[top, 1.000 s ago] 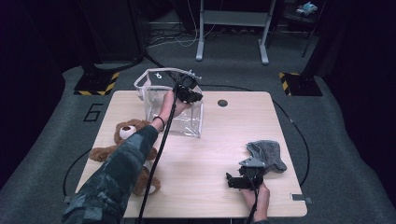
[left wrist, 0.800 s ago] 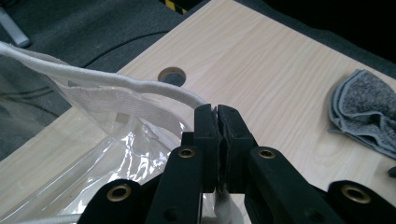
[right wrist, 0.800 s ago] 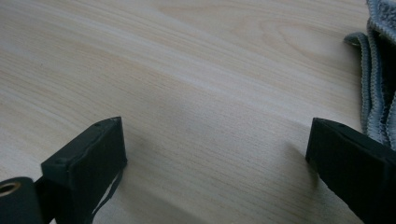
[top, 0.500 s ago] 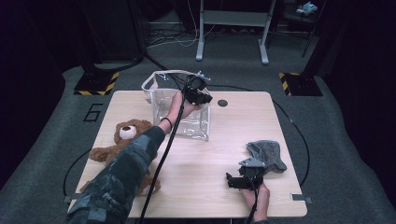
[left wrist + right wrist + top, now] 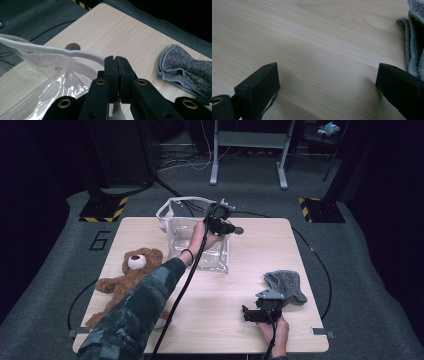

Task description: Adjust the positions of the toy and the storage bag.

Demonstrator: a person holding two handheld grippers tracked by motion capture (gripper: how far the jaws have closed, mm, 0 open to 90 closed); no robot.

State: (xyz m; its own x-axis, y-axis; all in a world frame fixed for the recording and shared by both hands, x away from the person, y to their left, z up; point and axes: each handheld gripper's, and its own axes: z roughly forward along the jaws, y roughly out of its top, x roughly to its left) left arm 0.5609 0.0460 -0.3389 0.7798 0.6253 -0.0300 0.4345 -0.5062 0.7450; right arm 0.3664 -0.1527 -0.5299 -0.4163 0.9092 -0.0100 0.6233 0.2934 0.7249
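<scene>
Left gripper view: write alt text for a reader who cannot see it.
The left gripper, jaws shut, pinches the white fabric rim of a clear plastic bag above a wooden table. A folded grey towel lies on the table at right.

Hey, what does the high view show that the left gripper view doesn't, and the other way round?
High view alone: the teddy bear, the right gripper resting open on the table beside the grey towel, and the person's sleeve. Left gripper view alone: close up, the left gripper has its jaws shut on the white edge band of the clear bag. Both share: the bag, the towel, the wooden table and its round hole.
</scene>
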